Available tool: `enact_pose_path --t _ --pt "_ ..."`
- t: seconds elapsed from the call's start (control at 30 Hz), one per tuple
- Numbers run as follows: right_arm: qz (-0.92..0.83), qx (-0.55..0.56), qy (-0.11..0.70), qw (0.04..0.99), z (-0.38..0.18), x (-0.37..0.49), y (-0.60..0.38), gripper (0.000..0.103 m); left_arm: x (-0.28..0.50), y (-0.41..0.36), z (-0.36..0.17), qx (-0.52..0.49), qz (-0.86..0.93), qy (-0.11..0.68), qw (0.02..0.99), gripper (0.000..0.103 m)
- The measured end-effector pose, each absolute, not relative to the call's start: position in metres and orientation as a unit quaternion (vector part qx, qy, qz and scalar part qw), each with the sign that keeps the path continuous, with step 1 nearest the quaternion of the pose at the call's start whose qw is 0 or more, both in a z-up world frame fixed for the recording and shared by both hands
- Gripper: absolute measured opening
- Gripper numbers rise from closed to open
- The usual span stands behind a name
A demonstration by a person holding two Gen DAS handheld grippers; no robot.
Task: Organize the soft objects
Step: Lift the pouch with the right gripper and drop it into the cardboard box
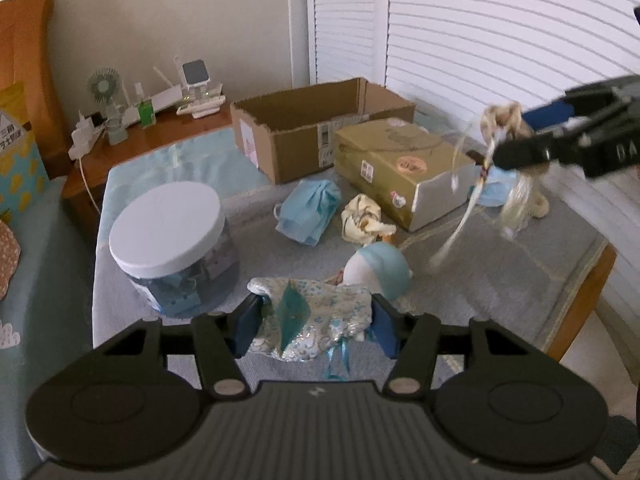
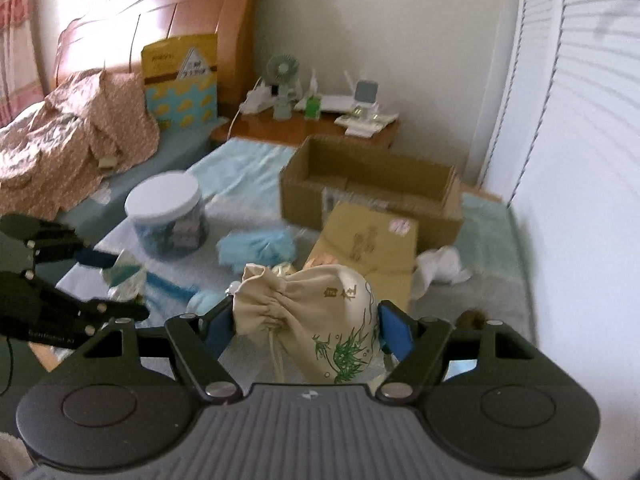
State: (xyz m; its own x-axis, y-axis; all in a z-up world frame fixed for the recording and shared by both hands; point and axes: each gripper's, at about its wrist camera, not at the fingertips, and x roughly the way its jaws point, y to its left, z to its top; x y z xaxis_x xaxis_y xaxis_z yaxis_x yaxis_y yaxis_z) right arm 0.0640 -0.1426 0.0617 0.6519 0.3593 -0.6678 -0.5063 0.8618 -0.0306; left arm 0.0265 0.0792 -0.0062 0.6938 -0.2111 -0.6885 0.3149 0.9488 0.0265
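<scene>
Right wrist view shows the right gripper (image 2: 306, 330) clamping a cream drawstring cloth pouch (image 2: 320, 320) above the table's near edge, likely bound for the open cardboard box (image 2: 360, 188), while the left gripper (image 1: 314, 326) pinches a blue-patterned fabric pouch (image 1: 316, 316).

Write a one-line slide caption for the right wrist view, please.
Right gripper holds a beige drawstring pouch above the cloth-covered table, open cardboard box behind.
</scene>
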Motion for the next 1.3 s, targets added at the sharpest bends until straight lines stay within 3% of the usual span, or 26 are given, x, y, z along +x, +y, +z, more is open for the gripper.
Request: enact_pose_path --t 0.23,0.7,1.2,1.3 --pt "0.232 -0.123 0.302 0.916 0.090 0.087 -0.140 0.079 0.028 0.080 0.006 0.066 -0.150 0.354 0.921 0.055" --pt "0.234 -0.137 0.275 0.923 0.122 0.217 -0.125 0.079 0.052 0.086 0.018 0.048 -0.132 0.345 0.928 0.055" --pt "0.237 -0.122 0.351 0.897 0.057 0.320 -0.123 0.079 0.085 0.089 0.007 0.040 -0.111 0.370 0.922 0.055" --pt "0.228 -0.120 0.363 0.896 0.046 0.321 -0.127 0.083 0.087 0.088 0.006 0.042 -0.114 0.372 0.920 0.055"
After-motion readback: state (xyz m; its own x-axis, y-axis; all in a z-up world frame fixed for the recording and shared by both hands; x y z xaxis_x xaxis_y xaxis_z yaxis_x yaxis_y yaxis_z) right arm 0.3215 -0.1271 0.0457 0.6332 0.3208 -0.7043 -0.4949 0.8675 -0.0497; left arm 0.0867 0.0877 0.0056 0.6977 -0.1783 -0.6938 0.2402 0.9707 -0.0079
